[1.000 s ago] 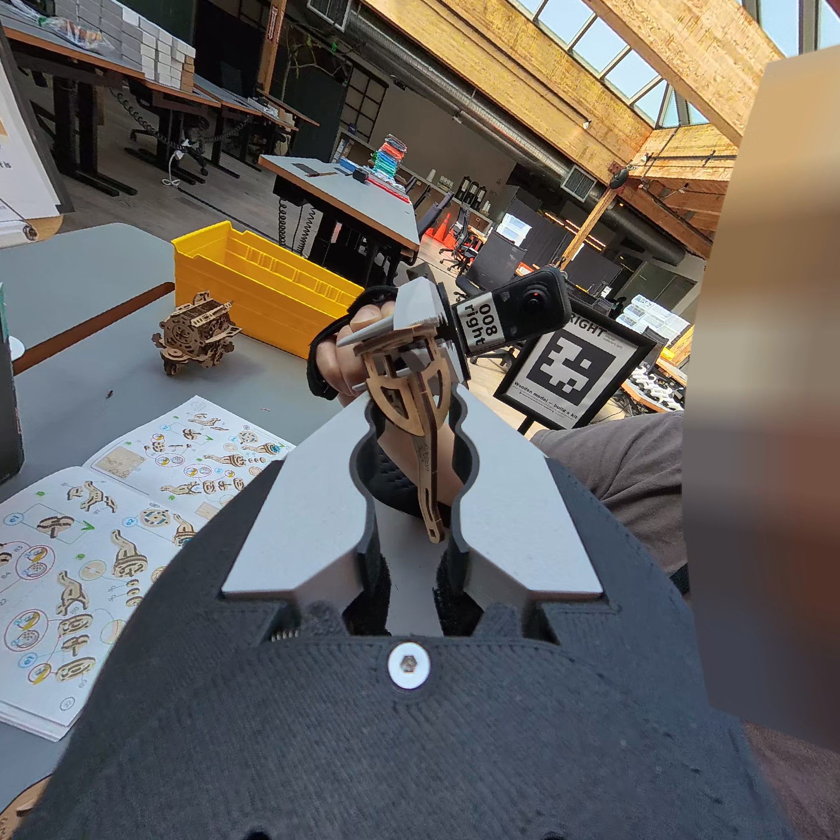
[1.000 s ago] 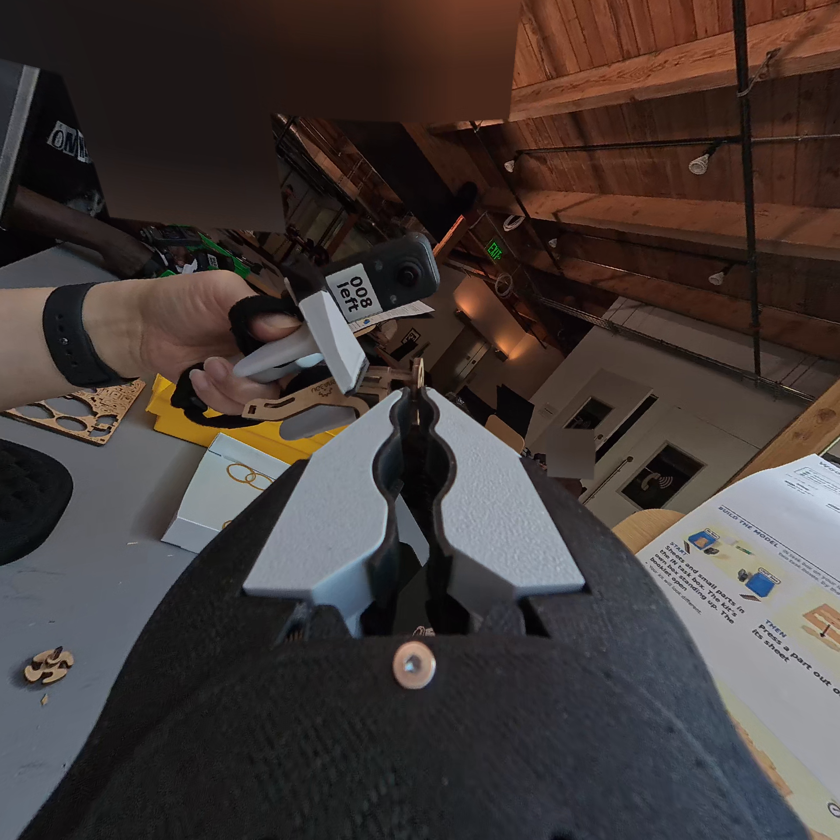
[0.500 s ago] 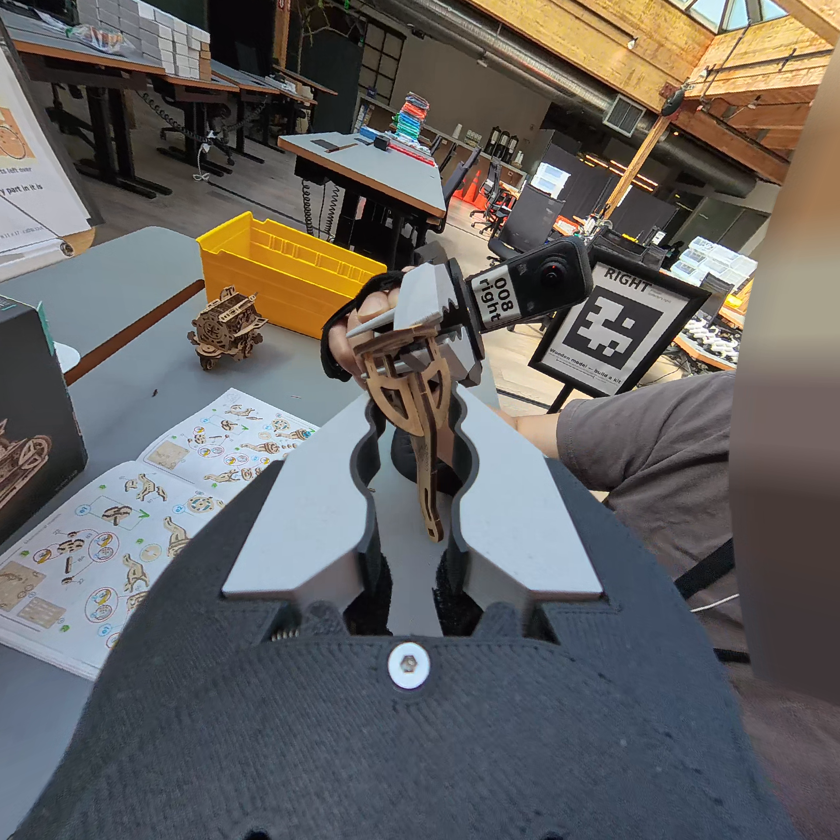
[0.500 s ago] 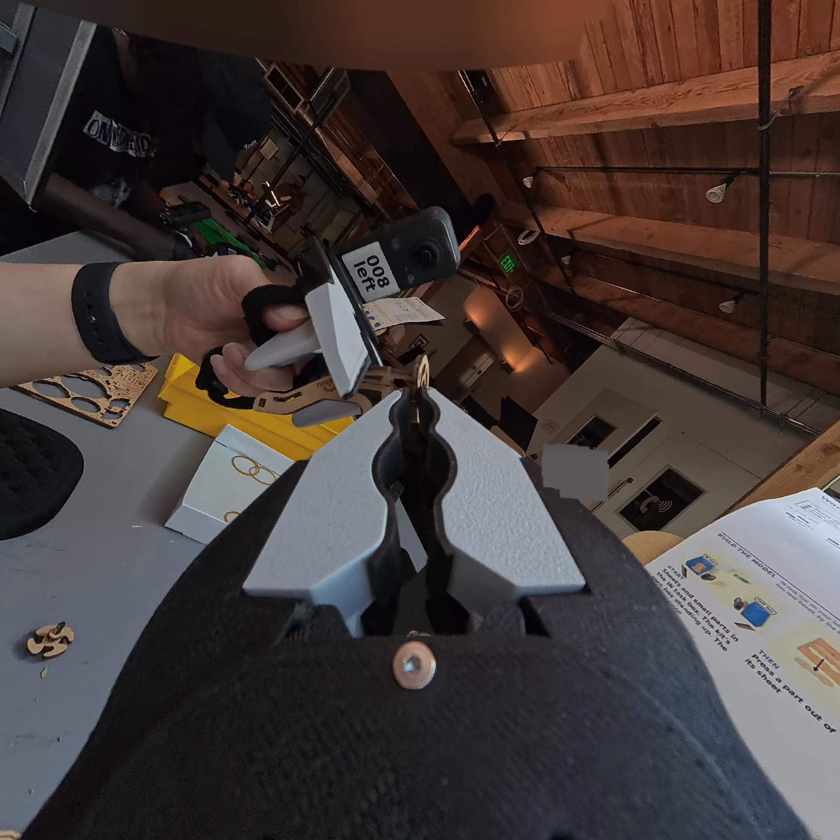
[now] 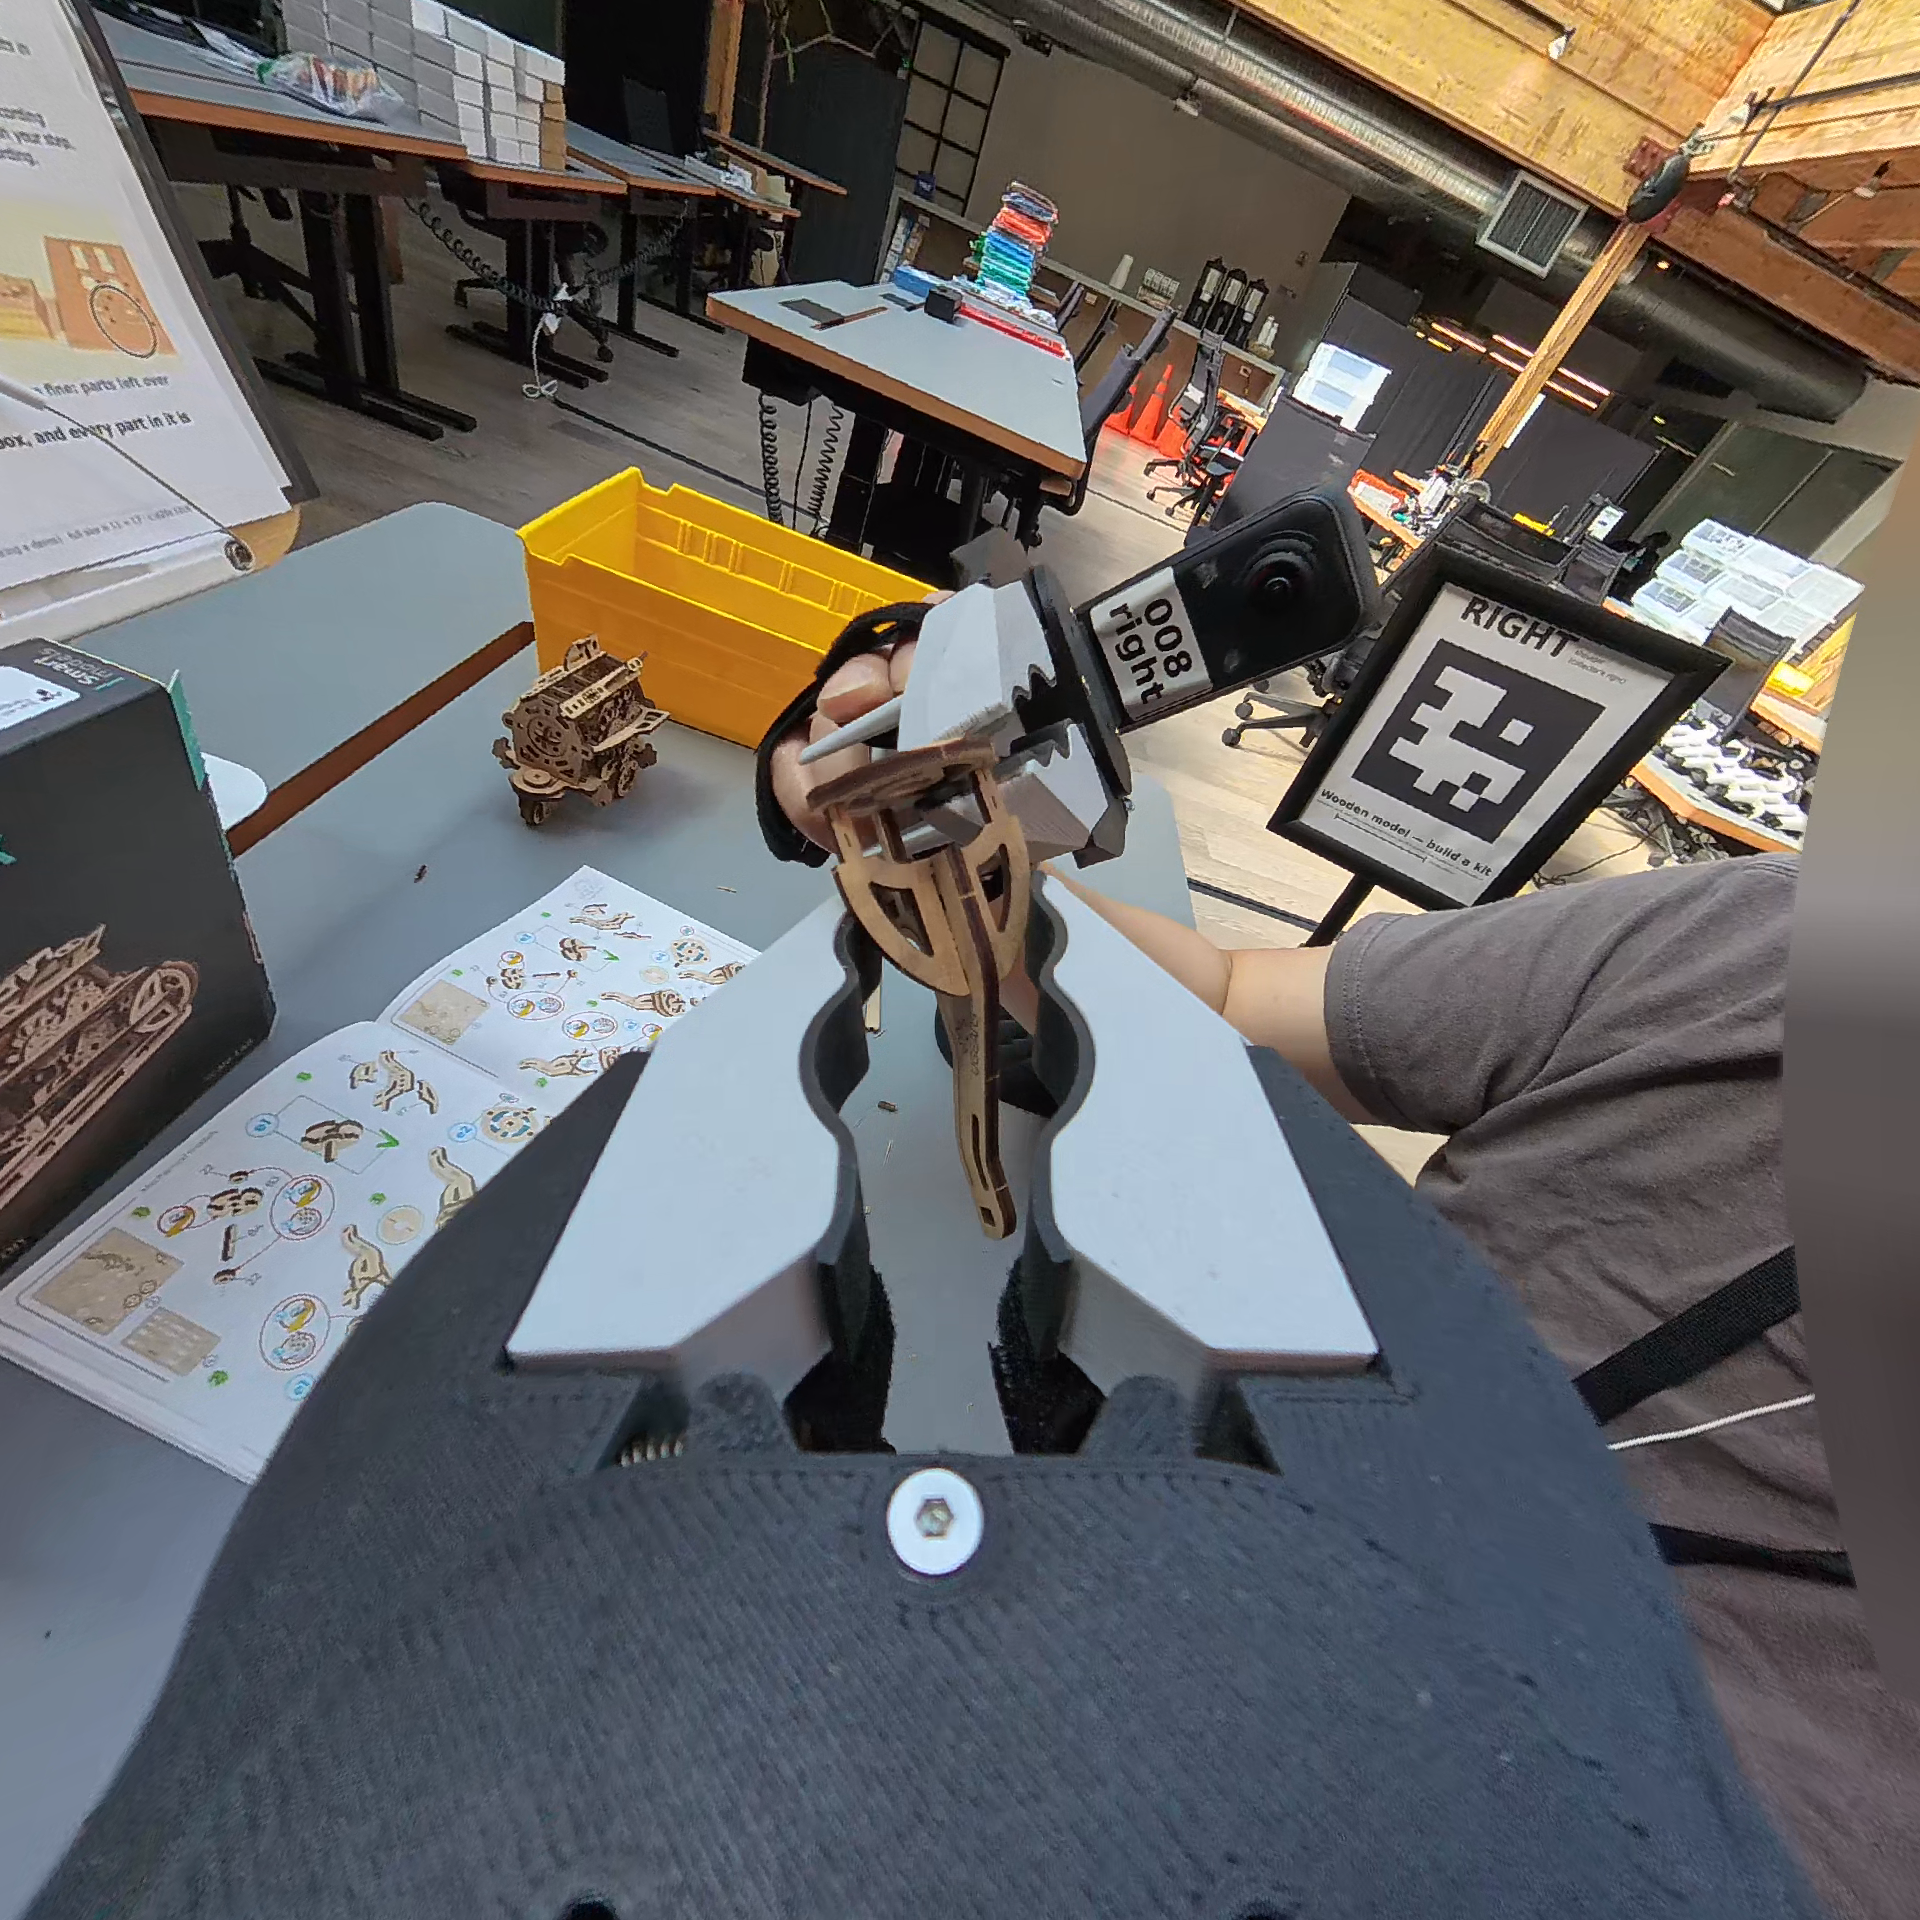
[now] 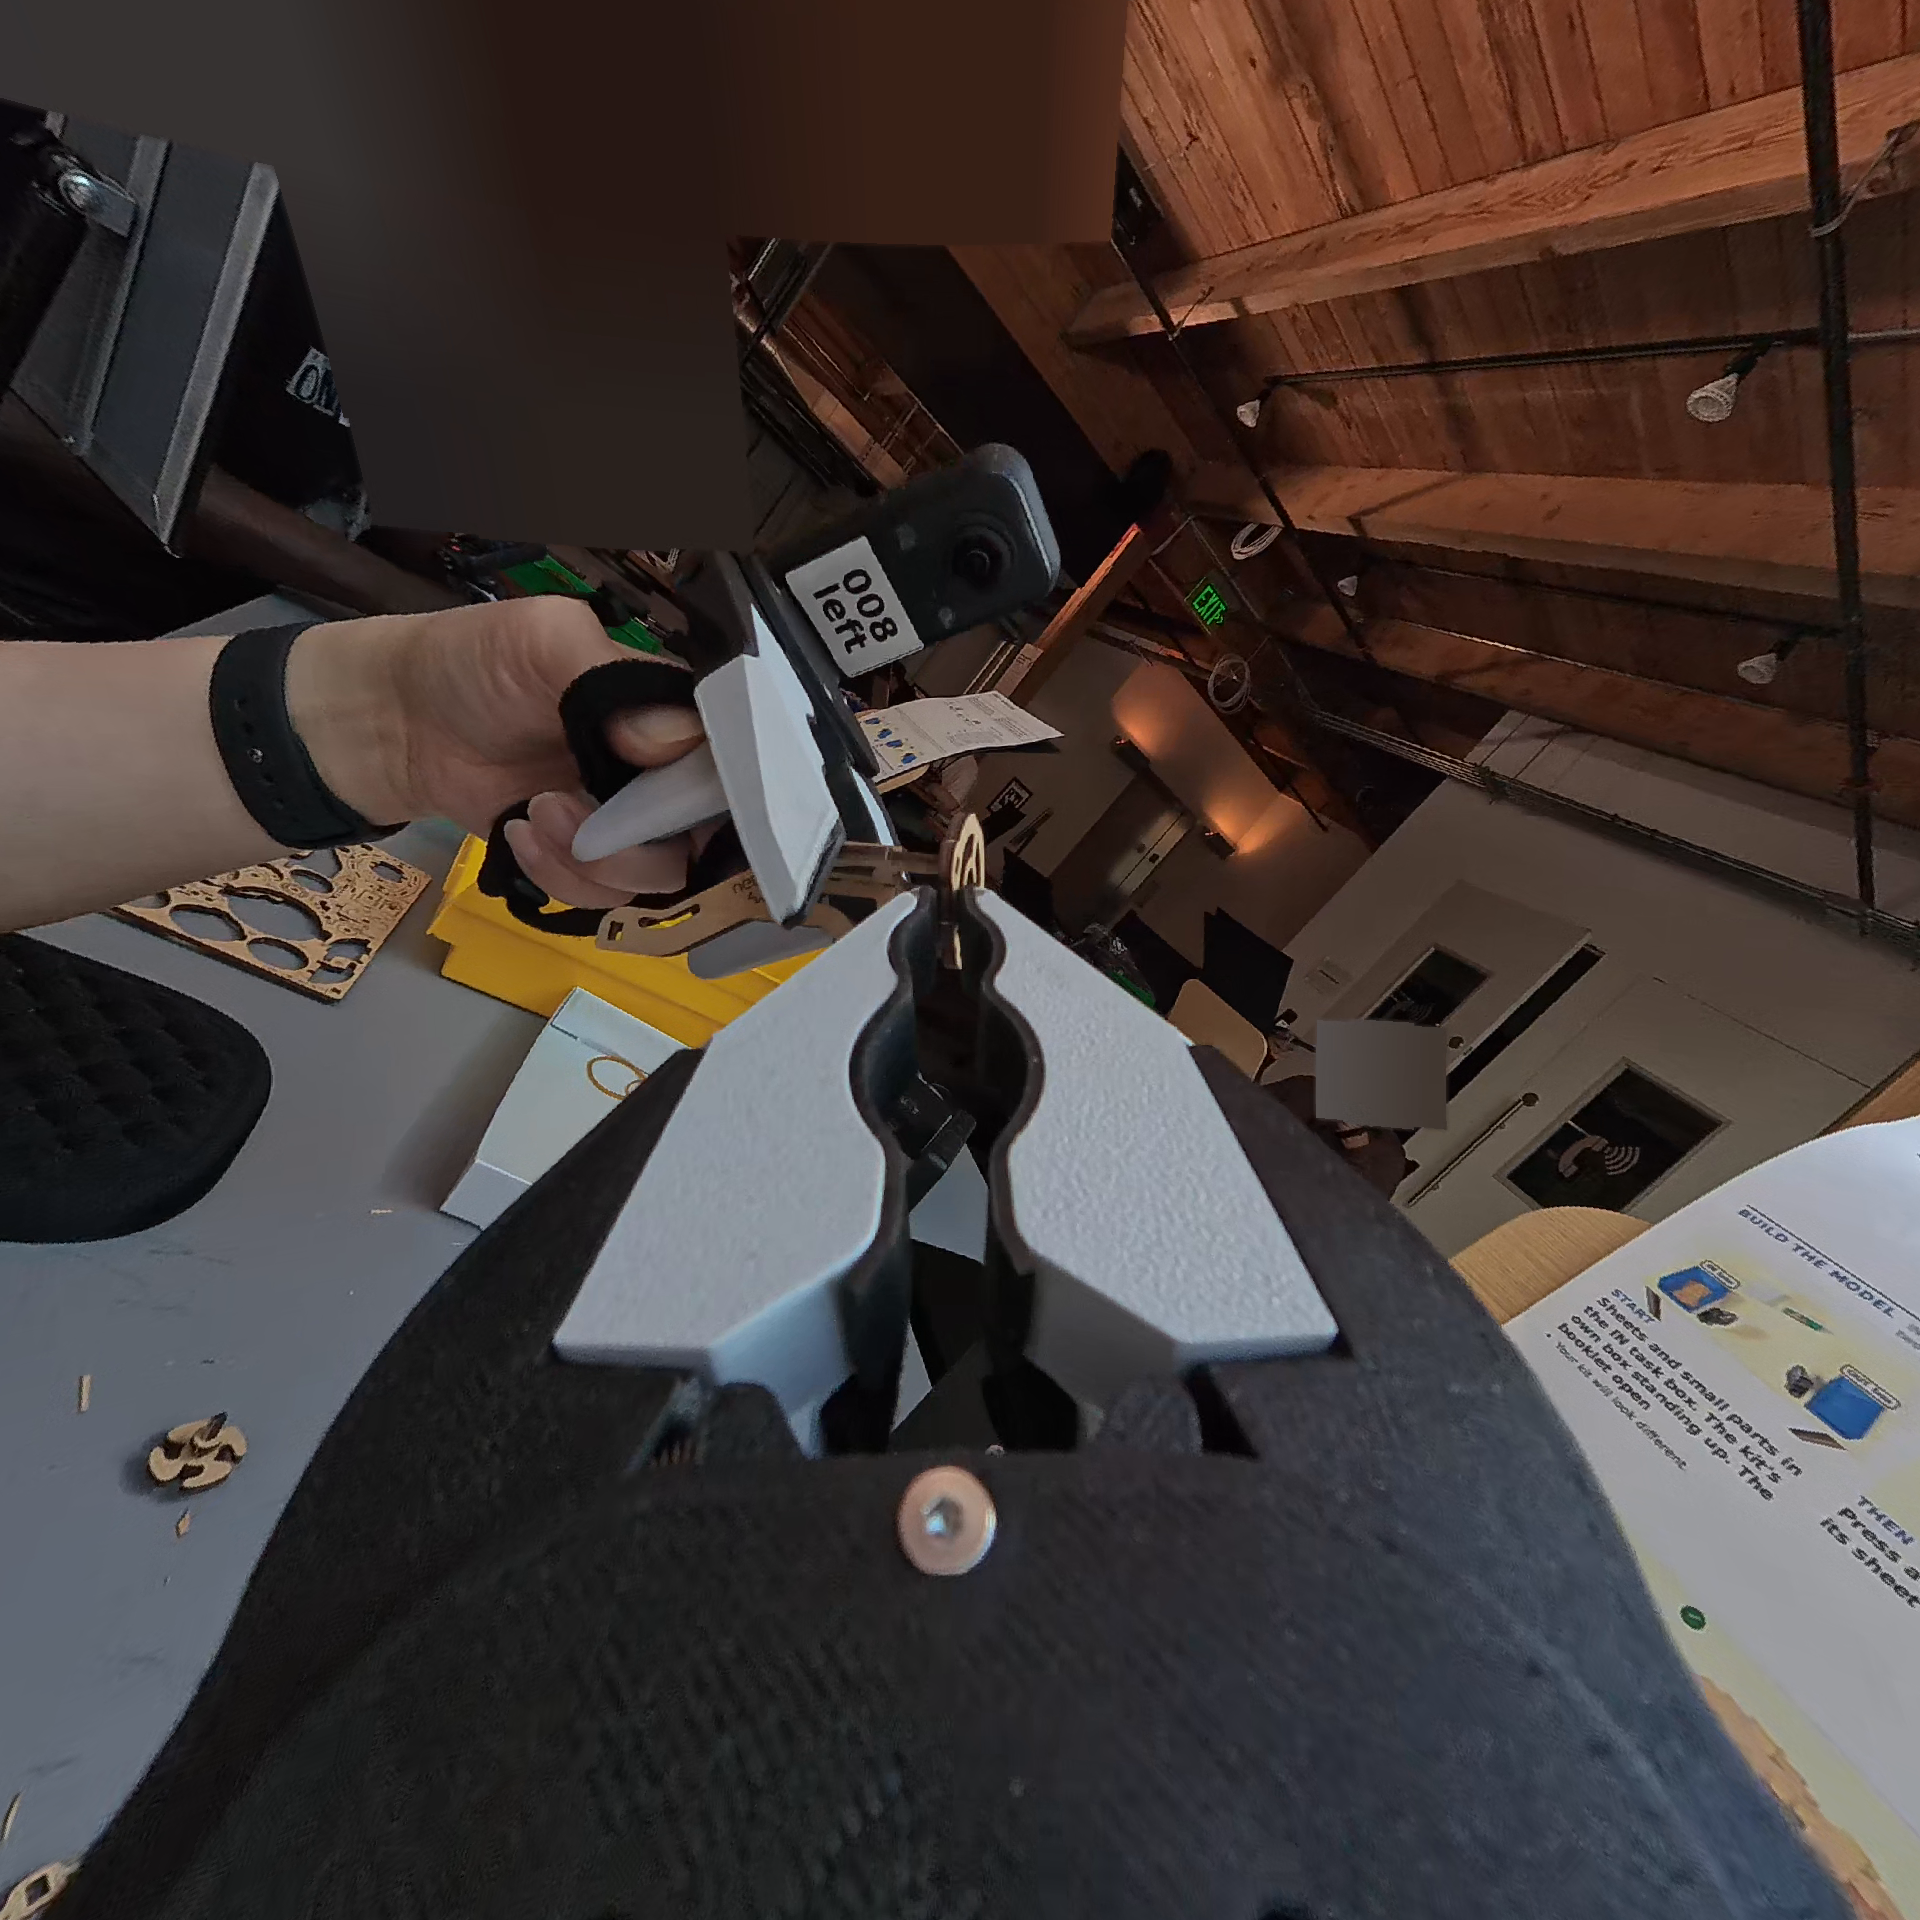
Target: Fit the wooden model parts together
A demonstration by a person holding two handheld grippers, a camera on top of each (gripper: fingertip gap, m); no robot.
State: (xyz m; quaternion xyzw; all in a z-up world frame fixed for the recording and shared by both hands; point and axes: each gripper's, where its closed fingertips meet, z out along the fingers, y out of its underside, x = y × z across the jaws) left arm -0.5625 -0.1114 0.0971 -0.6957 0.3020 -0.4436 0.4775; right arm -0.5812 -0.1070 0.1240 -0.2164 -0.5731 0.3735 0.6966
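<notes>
My left gripper (image 5: pixel 940 914) is shut on a fan-shaped wooden assembly (image 5: pixel 935 914). Its long stem (image 5: pixel 982 1122) hangs back between the fingers. My right gripper (image 5: pixel 935 800) meets it from beyond, tips at the assembly's top edge. In the right wrist view my right gripper (image 6: pixel 951 914) is shut on a small thin wooden part (image 6: pixel 964 862) that sticks out past the tips. The left gripper (image 6: pixel 821 904) is just left of it and holds the assembly (image 6: pixel 686 920). Both are held in the air above the grey table (image 5: pixel 343 665).
On the table are a yellow bin (image 5: pixel 707 613), a built wooden model (image 5: pixel 577 727), an open instruction booklet (image 5: pixel 416 1122) and a black box (image 5: pixel 104 935). A punched wood sheet (image 6: pixel 281 914), a white box (image 6: pixel 561 1101), a black pad (image 6: pixel 104 1091) and a loose wooden piece (image 6: pixel 197 1449) lie nearby. My two grippers' fingertips are within a few centimetres of each other.
Both grippers stay shut and joined at the assembly. The left view has tilted down toward the table, bringing the black box in. The right gripper has turned slightly over the assembly's top.
</notes>
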